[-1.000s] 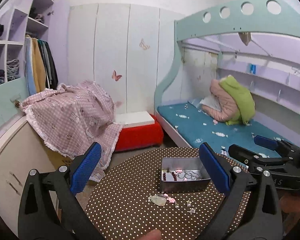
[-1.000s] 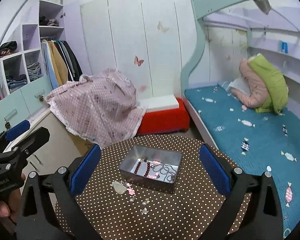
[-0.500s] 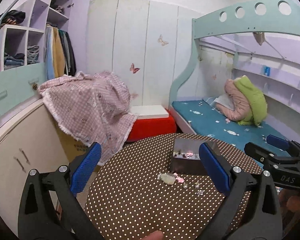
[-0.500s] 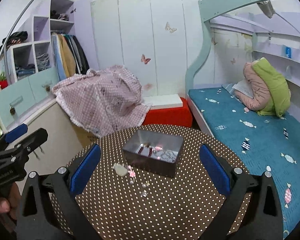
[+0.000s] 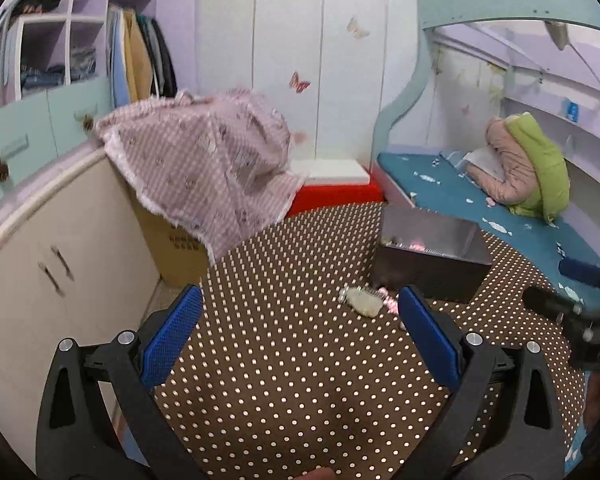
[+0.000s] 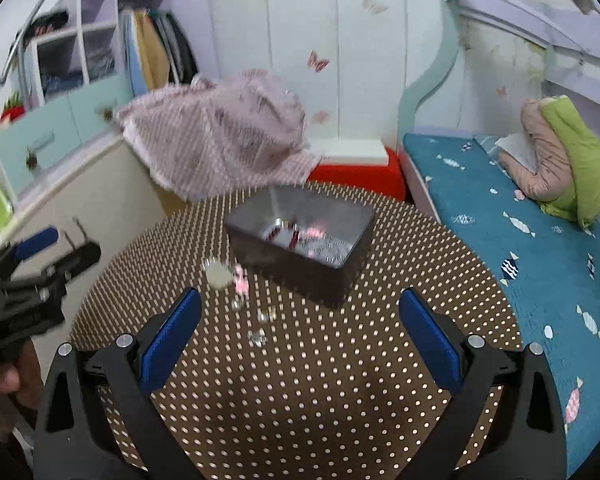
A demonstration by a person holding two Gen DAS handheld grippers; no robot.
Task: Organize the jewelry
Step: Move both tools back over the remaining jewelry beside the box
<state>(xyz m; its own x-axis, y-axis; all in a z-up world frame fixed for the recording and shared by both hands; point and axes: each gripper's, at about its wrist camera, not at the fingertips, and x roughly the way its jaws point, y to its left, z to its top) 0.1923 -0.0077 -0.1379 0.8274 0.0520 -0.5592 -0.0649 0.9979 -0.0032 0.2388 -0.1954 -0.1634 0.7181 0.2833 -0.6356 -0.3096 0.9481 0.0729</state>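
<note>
Left wrist view. Left hand-held gripper [image 5: 296,332] spread wide, nothing between the blue pads, poised over the dotted table [image 5: 284,360]. Loose jewelry ahead and to the right: pale stone piece [image 5: 363,300] just beyond the right pad, pink bits [image 5: 388,304] touching or just beside it, partly hidden behind that pad. Metal tin [image 5: 428,256] farther ahead-right, more jewelry inside, contents blurred. Right hand-held gripper [image 5: 572,300] at far right edge, near the tin's right end, fingers apart and empty.

Right wrist view. Right hand-held gripper [image 6: 298,334] also wide and empty. Scatter of loose pieces dead ahead, running as a line from near-centre away to the upper left: small clear beads [image 6: 257,336] nearest, just beyond the fingertips and between them; then pink bits [image 6: 241,280]; then pale stone piece [image 6: 217,271] farthest, close to the tin's near-left corner. Metal tin [image 6: 300,240] straight beyond, long axis slanting left-far to right-near. Left hand-held gripper [image 6: 40,256] off to the far left, well apart from the scatter.

Judgement: right side better lined up with the beads; left side nearer the stone. Line of pieces lies roughly along the right approach direction.
</note>
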